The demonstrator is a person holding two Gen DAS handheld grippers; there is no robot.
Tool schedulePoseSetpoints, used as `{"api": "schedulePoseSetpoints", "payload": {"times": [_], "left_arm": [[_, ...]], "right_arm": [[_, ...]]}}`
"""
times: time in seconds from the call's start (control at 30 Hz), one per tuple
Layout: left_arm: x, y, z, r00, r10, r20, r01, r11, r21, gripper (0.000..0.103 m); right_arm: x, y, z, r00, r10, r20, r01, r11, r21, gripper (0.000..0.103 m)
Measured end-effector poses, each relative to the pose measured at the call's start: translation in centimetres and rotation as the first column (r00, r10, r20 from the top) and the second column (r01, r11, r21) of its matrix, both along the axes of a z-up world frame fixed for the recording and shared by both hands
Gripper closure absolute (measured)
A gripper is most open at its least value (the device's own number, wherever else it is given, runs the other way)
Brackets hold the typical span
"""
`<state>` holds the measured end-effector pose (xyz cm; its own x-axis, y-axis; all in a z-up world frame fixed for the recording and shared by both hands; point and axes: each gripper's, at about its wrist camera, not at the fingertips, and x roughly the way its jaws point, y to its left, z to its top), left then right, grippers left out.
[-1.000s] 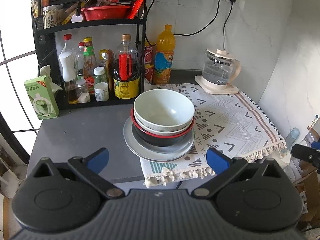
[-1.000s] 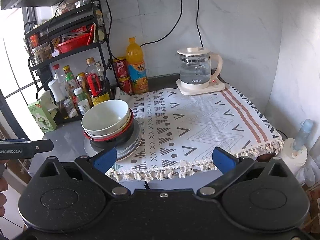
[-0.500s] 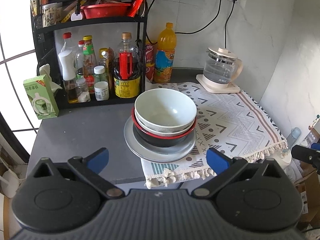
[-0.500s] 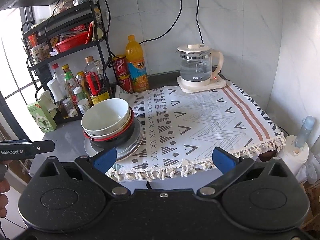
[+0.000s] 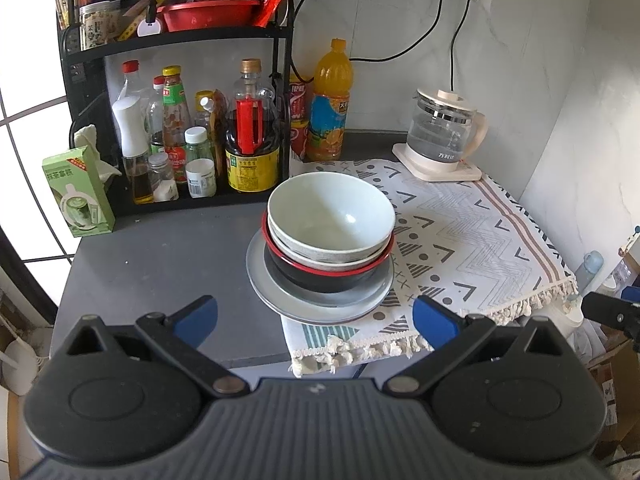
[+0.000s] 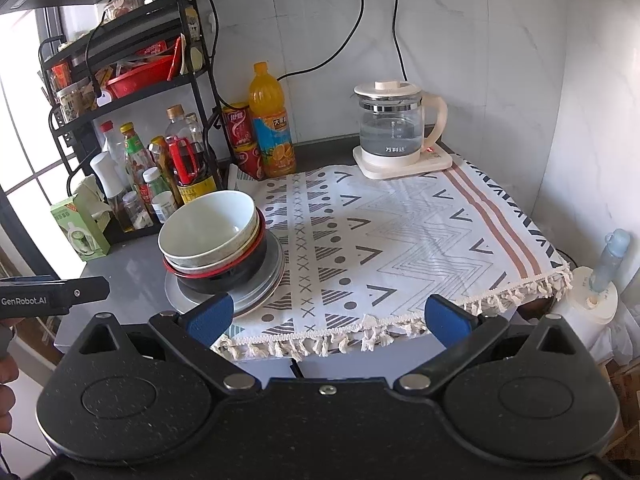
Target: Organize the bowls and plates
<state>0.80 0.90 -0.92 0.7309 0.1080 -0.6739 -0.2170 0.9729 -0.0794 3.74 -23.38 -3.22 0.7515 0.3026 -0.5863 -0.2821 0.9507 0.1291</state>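
hovering short of the table (image 5: 160, 256), both grippers empty. left gripper (image 5: 316, 316) has its jaws spread wide, nothing between them; the stack sits just ahead, roughly centred in the gap. right gripper (image 6: 328, 316) jaws also wide open, holding nothing, pointed at the bare patterned cloth (image 6: 400, 248), with the stack off near its left finger.

stack: grey plate (image 5: 280, 300) at the bottom, black bowl with red rim (image 5: 320, 280) on it, speckled grey bowl (image 5: 320, 254) nested in that, pale bowl (image 5: 332, 212) on top, tilted a bit. plate straddles the left edge of the cloth, part on bare grey table.

behind the stack: black rack (image 5: 180, 40) full of sauce bottles, orange drink bottle (image 5: 330, 116) beside it. glass kettle (image 6: 394, 128) on its base at the back right corner of the cloth, well apart from the stack. green carton (image 5: 78, 192) on the table's left side.
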Motion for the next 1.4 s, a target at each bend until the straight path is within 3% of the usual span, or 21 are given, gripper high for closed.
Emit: {"api": "schedulePoseSetpoints", "payload": {"times": [1.4], "left_arm": [[-0.78,-0.78,-0.6,0.999,-0.017,-0.028,0.017,1.0,0.0,0.0]], "right_arm": [[-0.94,-0.94,-0.64,1.0,-0.001,-0.006,0.001,0.999,-0.04,0.0]]}}
